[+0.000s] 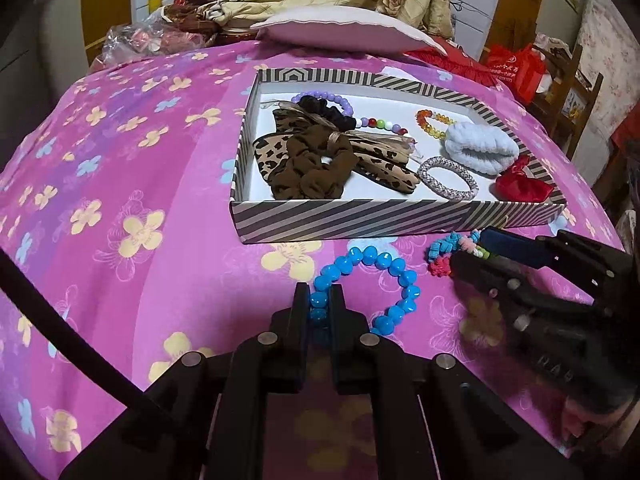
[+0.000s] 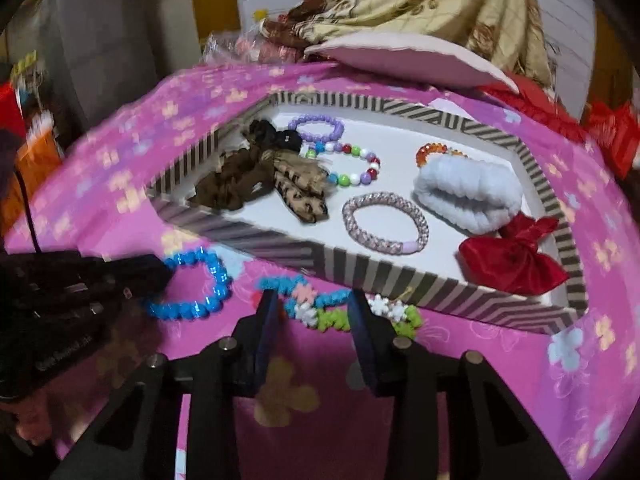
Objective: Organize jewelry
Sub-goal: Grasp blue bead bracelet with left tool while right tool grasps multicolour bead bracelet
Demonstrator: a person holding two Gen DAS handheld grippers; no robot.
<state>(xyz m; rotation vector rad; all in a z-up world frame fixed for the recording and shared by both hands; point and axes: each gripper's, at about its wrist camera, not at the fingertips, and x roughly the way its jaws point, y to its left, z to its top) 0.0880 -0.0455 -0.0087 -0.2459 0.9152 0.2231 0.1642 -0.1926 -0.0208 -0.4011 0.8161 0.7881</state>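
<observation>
A blue bead bracelet (image 1: 384, 260) lies on the pink flowered bedsheet (image 1: 120, 184) in front of a striped box (image 1: 360, 220). My left gripper (image 1: 320, 300) is shut on its near beads. To the right lies a multicoloured fuzzy hair tie (image 2: 332, 320), and my right gripper (image 2: 314, 308) straddles it with both fingers down on the sheet. A gap shows between the pads, and they do not squeeze the tie. In the box (image 2: 360, 268) lie a brown scrunchie (image 1: 312, 172), a leopard bow, several bead bracelets, a glittery band (image 2: 386, 220), a white fluffy scrunchie (image 2: 468, 196) and a red bow (image 2: 512, 260).
A pale pillow (image 1: 344, 32) and a folded flowered quilt sit behind the box. Red bags and a wooden chair (image 1: 568, 92) stand off the bed's right side. A black cable (image 1: 60, 320) crosses the left of the left wrist view. Bare sheet spreads left of the box.
</observation>
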